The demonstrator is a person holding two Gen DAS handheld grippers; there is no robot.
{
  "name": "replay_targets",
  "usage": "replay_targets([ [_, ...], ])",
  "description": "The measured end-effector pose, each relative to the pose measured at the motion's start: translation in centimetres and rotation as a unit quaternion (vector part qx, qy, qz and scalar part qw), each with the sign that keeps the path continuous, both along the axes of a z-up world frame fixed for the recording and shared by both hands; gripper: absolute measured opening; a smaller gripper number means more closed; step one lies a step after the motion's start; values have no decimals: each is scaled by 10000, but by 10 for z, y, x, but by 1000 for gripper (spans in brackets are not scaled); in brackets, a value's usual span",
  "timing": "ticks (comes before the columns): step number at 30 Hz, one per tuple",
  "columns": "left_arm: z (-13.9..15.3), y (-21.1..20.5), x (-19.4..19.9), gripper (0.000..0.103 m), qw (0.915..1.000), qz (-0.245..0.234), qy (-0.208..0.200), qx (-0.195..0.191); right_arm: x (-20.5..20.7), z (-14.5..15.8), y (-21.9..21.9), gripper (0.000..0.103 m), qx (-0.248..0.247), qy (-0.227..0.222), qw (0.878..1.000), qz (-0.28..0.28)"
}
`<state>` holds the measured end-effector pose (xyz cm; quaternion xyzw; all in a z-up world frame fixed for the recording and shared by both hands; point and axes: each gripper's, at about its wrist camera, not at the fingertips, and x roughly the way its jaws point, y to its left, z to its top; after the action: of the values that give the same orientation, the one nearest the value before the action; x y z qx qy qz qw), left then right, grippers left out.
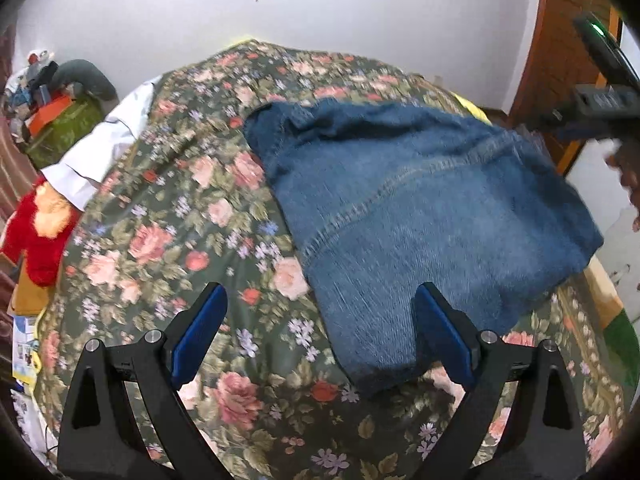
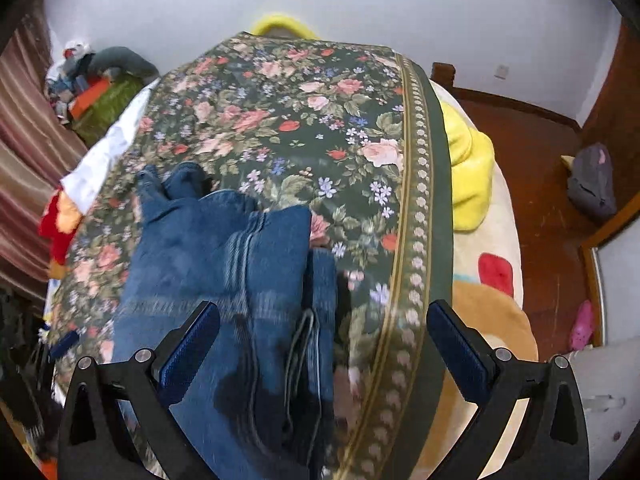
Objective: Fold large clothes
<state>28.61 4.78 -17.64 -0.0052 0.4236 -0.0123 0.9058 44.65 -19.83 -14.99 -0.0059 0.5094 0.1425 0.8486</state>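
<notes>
A pair of blue denim jeans (image 1: 420, 204) lies folded on a bed with a dark green floral bedspread (image 1: 168, 232). In the left wrist view my left gripper (image 1: 322, 338) hovers open above the near end of the jeans, its blue pads spread wide with nothing between them. The right gripper body (image 1: 600, 96) shows at the far right edge, beside a hand. In the right wrist view the jeans (image 2: 224, 272) stretch away from me in stacked layers, and my right gripper (image 2: 324, 354) is open over their near end and the bedspread (image 2: 304, 112).
A white cloth (image 1: 100, 144) and a red plush toy (image 1: 36, 232) lie at the bed's left edge. A yellow blanket (image 2: 468, 172) and cream patterned blanket (image 2: 500, 280) lie on the bed's right side. Cluttered items (image 2: 92, 88) are at the back left; wooden floor (image 2: 552, 208) to the right.
</notes>
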Motion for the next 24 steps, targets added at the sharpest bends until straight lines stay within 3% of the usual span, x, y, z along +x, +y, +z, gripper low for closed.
replay_targets([
  [4,15,18,10,96,9988,243,-40,-428,-17,8,-7,103,226,-147,9994,229],
  [8,5,39,33,96,9894,420,495,-1301,-20,-13,-9,103,534,133,9979,351],
  [11,-19,53,51,96,9699,544,1017,-2145,-13,-43,-8,103,547,550,9965,310],
  [14,-41,55,63,96,9529,554,1377,-2646,-4,-72,-11,103,917,992,9904,274],
  [19,-63,54,80,97,9323,436,1504,-3261,11,-98,-10,103,1727,1523,9727,291],
  [24,-85,51,101,102,9144,367,1659,-3675,25,-116,10,103,1858,1721,9655,599],
])
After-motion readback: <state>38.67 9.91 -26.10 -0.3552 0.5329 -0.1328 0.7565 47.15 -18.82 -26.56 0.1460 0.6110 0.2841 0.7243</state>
